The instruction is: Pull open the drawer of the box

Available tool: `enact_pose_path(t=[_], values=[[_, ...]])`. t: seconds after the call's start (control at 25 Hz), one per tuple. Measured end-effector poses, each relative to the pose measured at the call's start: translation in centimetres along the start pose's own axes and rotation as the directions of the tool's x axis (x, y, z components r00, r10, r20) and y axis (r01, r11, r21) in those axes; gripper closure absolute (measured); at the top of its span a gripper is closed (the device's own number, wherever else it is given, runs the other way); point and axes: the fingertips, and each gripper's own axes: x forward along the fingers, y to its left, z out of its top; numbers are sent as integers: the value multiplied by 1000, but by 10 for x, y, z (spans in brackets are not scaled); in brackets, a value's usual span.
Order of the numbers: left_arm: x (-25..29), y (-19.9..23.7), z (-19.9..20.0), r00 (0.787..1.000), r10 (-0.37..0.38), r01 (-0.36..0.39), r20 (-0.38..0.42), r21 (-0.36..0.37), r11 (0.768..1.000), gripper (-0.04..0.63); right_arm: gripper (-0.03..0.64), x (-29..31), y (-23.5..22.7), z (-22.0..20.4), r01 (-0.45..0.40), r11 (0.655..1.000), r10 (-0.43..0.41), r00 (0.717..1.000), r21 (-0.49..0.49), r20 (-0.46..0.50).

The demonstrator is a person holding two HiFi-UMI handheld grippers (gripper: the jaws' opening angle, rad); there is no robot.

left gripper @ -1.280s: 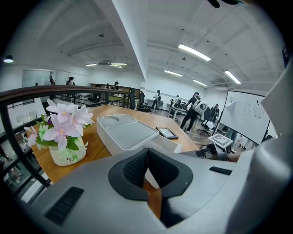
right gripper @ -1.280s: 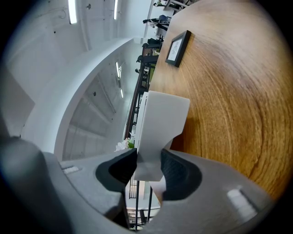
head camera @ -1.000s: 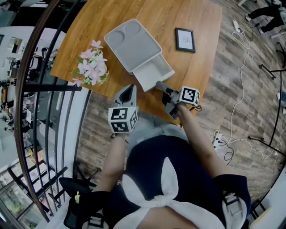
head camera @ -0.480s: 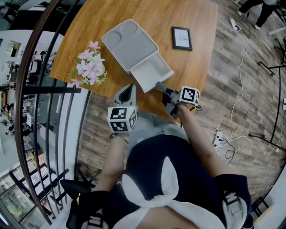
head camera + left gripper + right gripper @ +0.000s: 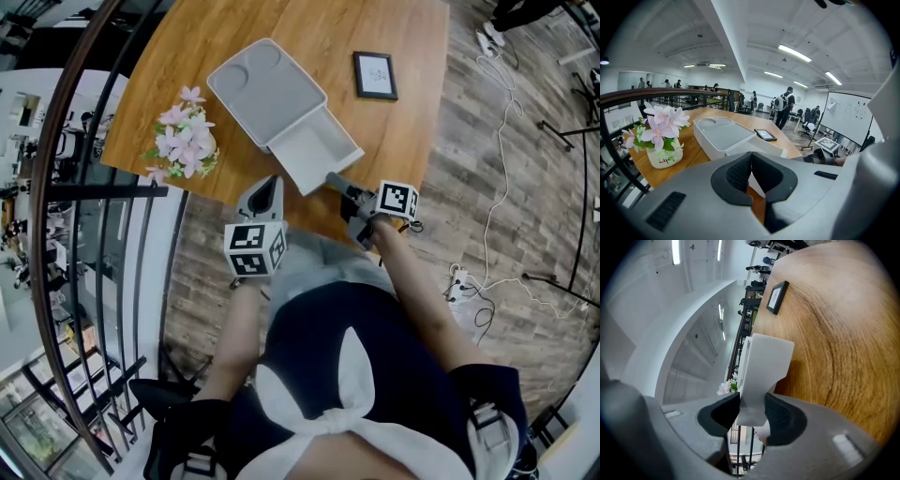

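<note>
A white box lies on the wooden table, its drawer slid out toward me. My right gripper meets the drawer's front corner. In the right gripper view my right gripper has its pads pressed on both sides of the drawer's white handle tab. My left gripper hangs at the table's near edge, just left of the drawer and apart from it. In the left gripper view my left gripper is shut with nothing between its tips, and it faces the box.
A pot of pink flowers stands left of the box near the table's edge. A small framed picture lies right of the box. A dark curved railing runs along the left. Cables trail over the wood floor at right.
The drawer looks slightly further out of the box than a second ago. The right gripper has stayed on its handle. The left gripper has hardly moved.
</note>
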Motion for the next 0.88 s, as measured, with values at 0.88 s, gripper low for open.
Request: enact_pose_path(t=[0.88], values=[[-6,-10,-1,1000,-14,14,10,3,1000,578,445,-9,8,0,44,983,-47,999,-180,-14]])
